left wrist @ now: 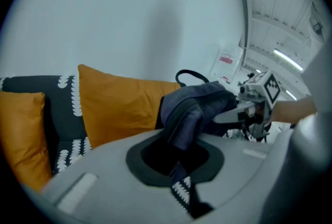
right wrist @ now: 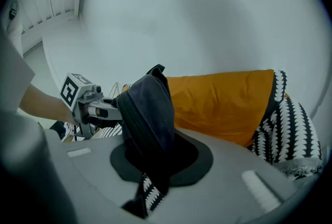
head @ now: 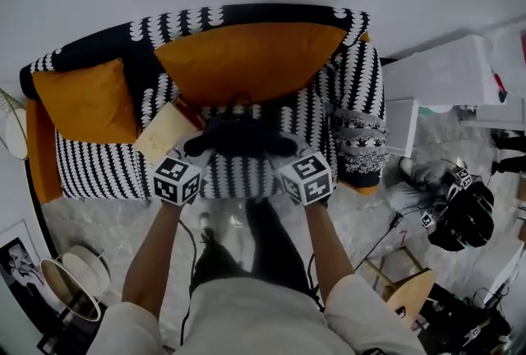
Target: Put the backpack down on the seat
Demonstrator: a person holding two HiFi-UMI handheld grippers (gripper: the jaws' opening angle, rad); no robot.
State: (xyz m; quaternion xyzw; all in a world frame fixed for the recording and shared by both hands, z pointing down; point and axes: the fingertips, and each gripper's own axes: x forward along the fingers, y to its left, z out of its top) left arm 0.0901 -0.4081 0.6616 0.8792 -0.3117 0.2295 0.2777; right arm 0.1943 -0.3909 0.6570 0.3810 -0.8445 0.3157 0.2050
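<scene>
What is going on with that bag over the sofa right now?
A person holds a dark backpack with both tools: the left tool and the right tool are each shut on its fabric, one on either side. The backpack is over the front of the black-and-white patterned seat, ahead of the big orange cushion. These views do not show whether it already rests on the seat. Neither tool has let go.

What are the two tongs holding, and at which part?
The dark backpack: left tongs pinch fabric at its left end, right tongs at its right end.
</scene>
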